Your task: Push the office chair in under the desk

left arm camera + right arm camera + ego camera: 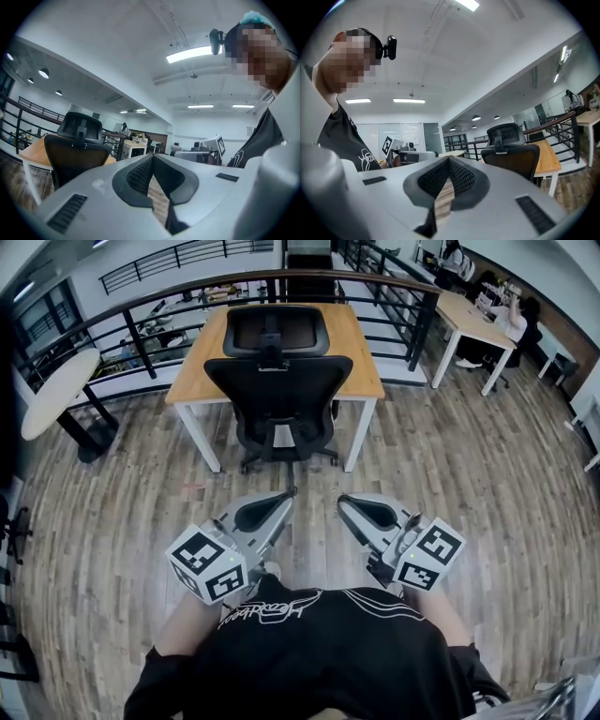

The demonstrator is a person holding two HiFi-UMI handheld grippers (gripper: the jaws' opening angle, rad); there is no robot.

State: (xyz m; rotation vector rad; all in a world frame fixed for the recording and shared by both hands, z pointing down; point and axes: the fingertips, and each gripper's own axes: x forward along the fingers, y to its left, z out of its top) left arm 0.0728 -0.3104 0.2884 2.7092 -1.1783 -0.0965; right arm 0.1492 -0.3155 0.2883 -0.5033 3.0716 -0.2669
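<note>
The black mesh office chair (278, 390) stands tucked against the wood-topped white desk (361, 343), its seat hidden behind its backrest. The left gripper (291, 492) and right gripper (340, 499) point level towards it, well apart from it, the jaws of all 2 closed and empty.

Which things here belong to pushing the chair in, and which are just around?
Job: office chair, desk, left tongs and right tongs, both shut and empty.
Just around: round table, railing, far desk with people seated.

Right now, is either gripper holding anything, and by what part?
Nothing is held. The left gripper and the right gripper are both shut and empty, well short of the chair.
</note>
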